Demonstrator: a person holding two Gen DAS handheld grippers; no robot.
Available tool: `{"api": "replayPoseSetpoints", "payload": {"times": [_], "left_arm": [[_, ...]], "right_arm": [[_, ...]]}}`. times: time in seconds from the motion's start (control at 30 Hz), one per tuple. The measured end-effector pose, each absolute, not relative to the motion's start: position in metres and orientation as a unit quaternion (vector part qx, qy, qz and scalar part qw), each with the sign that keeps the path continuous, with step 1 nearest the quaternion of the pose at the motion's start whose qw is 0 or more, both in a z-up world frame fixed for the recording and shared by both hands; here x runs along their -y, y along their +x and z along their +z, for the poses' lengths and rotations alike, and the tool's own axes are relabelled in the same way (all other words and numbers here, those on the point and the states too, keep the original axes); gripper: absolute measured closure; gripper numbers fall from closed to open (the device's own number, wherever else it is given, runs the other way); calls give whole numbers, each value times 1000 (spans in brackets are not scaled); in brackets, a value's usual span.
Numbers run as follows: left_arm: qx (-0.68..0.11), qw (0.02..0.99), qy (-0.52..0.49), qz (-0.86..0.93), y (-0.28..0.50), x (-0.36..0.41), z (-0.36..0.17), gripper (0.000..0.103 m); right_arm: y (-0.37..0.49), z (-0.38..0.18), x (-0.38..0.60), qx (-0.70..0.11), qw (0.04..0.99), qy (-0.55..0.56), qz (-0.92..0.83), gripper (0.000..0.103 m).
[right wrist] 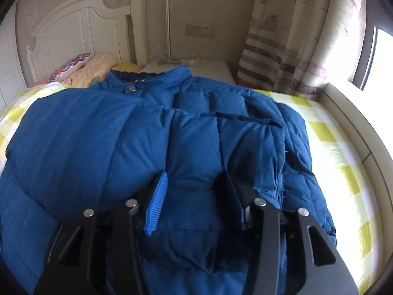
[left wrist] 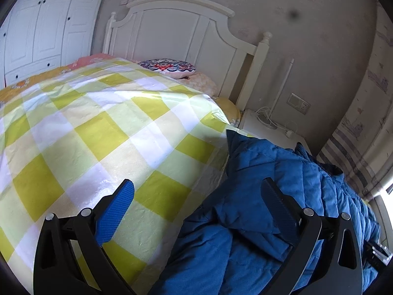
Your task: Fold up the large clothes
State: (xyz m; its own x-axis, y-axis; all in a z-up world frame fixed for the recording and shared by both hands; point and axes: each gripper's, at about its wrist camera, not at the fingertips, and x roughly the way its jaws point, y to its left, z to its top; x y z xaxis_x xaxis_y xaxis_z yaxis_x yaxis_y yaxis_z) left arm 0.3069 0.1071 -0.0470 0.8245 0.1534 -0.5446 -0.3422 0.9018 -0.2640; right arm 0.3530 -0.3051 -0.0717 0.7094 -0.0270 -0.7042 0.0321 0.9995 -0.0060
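Observation:
A large blue puffer jacket [right wrist: 196, 135] lies on the bed, collar toward the headboard, with a padded part lying over its left side. In the right wrist view my right gripper [right wrist: 194, 175] hovers low over the jacket's middle. Its jaws stand apart, the quilted fabric bulges up between them, and the pads do not press on it. In the left wrist view the jacket [left wrist: 270, 172] fills the lower right. My left gripper [left wrist: 197, 186] is wide open over the jacket's left edge, one finger above the check cover, holding nothing.
The yellow-and-white check cover [left wrist: 98, 127] spreads over the bed left of the jacket. Pillows [left wrist: 169, 67] lie by the white headboard [left wrist: 172, 32]. A white nightstand [right wrist: 208, 66] with cables stands behind the collar. A striped curtain [right wrist: 282, 49] and a window ledge [right wrist: 356, 123] are on the right.

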Motion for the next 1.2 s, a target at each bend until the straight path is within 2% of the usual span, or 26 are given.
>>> {"api": "replayPoseSetpoints", "payload": {"times": [0.2, 0.3, 0.43, 0.53, 0.57, 0.63, 0.7, 0.8, 0.93, 1.07, 1.2], "left_arm": [[-228, 963, -137, 53, 298, -56, 1, 4], [-279, 953, -117, -8, 330, -19, 15, 4], [-343, 938, -45, -28, 381, 31, -6, 4], [-426, 902, 61, 21, 417, 59, -60, 4], [-434, 900, 41, 10, 422, 54, -76, 4], [-431, 902, 23, 10, 419, 48, -74, 4], [-430, 903, -7, 0, 416, 42, -62, 4], [-388, 920, -52, -29, 416, 40, -33, 4], [-396, 916, -29, -51, 451, 78, -30, 4], [-416, 906, 78, -22, 473, 127, -72, 4], [-422, 903, 67, -30, 471, 121, -68, 4]], "right_arm": [[356, -73, 317, -378, 924, 45, 30, 46], [341, -72, 309, -375, 925, 52, 34, 46], [344, -73, 310, -374, 925, 54, 35, 46], [343, -73, 315, -372, 925, 65, 42, 46], [343, -73, 315, -370, 925, 69, 48, 46], [342, -73, 317, -369, 925, 74, 52, 46], [342, -73, 318, -367, 925, 78, 53, 46], [341, -72, 319, -363, 926, 85, 54, 46], [342, -73, 321, -364, 926, 89, 56, 46], [342, -74, 321, -365, 925, 93, 59, 47], [341, -74, 324, -364, 924, 101, 65, 47]]}}
